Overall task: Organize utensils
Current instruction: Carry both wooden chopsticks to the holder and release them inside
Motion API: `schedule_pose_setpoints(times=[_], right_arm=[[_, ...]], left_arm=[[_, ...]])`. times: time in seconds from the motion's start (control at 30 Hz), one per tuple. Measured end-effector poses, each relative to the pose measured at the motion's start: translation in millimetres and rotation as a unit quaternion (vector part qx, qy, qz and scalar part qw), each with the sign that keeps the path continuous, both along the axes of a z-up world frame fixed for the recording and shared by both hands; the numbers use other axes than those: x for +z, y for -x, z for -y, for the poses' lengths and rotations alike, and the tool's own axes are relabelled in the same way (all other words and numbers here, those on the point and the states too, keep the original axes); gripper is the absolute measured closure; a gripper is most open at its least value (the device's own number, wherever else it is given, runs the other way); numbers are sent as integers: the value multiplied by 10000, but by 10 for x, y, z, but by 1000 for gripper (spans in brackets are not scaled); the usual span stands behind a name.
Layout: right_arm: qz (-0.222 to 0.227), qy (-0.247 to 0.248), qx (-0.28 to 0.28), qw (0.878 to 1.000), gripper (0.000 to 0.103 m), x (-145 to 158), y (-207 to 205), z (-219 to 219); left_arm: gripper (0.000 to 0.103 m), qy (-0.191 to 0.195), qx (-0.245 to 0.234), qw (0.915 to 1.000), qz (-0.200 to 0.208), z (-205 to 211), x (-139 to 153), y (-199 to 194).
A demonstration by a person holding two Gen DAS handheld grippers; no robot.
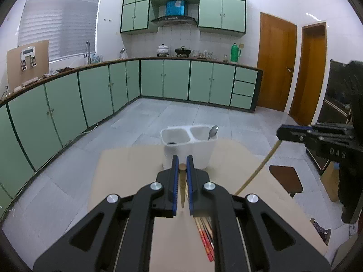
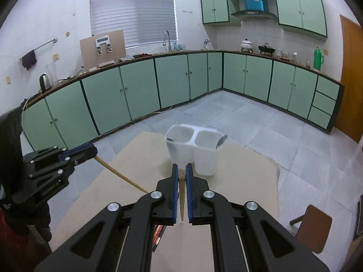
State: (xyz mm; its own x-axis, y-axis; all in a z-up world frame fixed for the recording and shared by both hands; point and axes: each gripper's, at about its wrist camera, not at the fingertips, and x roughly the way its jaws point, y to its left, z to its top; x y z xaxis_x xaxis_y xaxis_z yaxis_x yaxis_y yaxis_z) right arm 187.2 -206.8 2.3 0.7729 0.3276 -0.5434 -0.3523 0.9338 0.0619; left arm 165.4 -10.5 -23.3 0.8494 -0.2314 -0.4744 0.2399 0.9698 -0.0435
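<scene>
— Two grippers, and each one pinches a wooden chopstick. Can you see both from your side?

— Yes. My left gripper (image 1: 182,158) has its jaws pressed onto a thin wooden stick (image 1: 182,181). It is round at the top and pointy at the bottom. My right gripper (image 2: 180,167) pinches another wooden stick (image 2: 181,192) the same way.

— What does one camera show that the other does not?

— On the left camera I see the right gripper from the side, with its long stick hanging down at a slant. I also see two brown doors (image 1: 275,61) there. On the right camera I see the left gripper from the side, a dark kettle (image 2: 44,82) and a dark cloth (image 2: 29,60) on a wall bar.

— Where do the sticks go?

— Just past my fingertips stands a white plastic holder (image 1: 189,149) with two cups joined together. It sits on a flat tan board (image 1: 127,174). A shiny metal spoon (image 1: 213,132) leans in the right cup. Something dark shows in the left cup, but I cannot tell what it is.

— Anything else on the board?

— Red chopsticks (image 1: 205,240) lie under my left gripper.

— How do your hands sit?

— Both grippers are above the board and point a little downward at the holder. The pads are blue and ridged, the arms black and smooth.
</scene>
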Motion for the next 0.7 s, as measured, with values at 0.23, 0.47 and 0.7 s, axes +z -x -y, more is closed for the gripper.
schedule_pose_setpoints(times=[0.23,0.47,0.7], right_arm=[[481,-3,-70,9988,97,549,-259,45],[813,-148,-196,9964,97,934,-663,58],[505,-169,-391,9978,97,651,-1244,11]], left_arm=[[97,112,-127,9989,437,33,415,-129],[97,144,-26,9940,1082,159,898,-445],[97,-22,-11,9949,1006,391,787,-982]])
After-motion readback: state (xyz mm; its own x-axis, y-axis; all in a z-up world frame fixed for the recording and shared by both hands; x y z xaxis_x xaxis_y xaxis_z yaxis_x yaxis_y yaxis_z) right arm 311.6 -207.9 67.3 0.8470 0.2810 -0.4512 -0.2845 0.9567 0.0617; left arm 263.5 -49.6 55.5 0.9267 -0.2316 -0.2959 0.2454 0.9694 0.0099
